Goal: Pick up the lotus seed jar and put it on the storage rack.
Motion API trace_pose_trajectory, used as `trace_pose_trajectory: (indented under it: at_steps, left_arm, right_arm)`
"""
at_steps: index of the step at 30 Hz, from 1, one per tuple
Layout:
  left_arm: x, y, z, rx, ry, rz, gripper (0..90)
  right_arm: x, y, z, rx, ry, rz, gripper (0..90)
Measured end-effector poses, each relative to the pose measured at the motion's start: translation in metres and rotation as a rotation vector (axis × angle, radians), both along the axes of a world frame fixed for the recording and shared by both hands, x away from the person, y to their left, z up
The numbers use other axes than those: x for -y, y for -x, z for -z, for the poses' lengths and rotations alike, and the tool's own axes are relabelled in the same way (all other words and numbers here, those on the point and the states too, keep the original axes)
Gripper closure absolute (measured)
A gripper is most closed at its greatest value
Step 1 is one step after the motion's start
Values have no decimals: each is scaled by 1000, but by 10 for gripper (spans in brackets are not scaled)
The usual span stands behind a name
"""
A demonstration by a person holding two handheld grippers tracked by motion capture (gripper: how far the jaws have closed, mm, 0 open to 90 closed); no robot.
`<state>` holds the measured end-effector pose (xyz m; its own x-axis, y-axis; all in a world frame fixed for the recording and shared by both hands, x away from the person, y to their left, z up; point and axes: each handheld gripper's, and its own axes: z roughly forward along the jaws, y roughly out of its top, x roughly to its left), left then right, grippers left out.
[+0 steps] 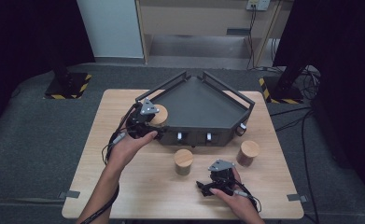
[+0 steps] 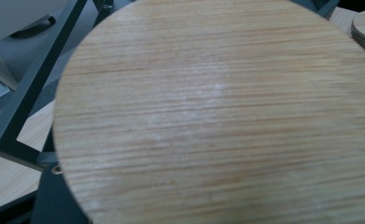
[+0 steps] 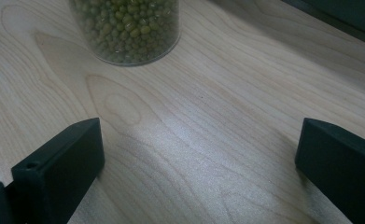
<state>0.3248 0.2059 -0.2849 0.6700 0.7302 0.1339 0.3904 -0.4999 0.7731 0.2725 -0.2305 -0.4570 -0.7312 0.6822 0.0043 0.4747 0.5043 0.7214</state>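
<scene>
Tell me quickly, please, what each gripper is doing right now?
Left gripper: shut on the round jar with a bamboo lid, at the dark metal tray's left corner.
Right gripper: open, holding nothing, over the light wooden table.

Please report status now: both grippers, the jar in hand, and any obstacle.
Left gripper shut on wooden-lid jar, held at the grey tray's left rail. Right gripper open, empty, low over table. Green-bean jar ahead of it, apart.

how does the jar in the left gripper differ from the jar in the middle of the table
The held jar is gripped by the left gripper at the dark tray's left edge; the middle jar stands free on the table, upright, below the tray's front. Both have round wooden lids.
</scene>
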Motion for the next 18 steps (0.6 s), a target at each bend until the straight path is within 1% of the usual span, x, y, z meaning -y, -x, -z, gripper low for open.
trace_pose_trajectory:
  at_steps: [2,5,18]
  left_arm:
    - [1,-3,1,-1,11,-2,244]
    - [3,-6,2,-3,14,-2,244]
    - [17,-25,5,-13,14,2,244]
  right_arm:
    - [0,0,0,0,0,0,15]
    - [0,0,0,-1,0,0,15]
    - [0,0,0,1,1,-1,15]
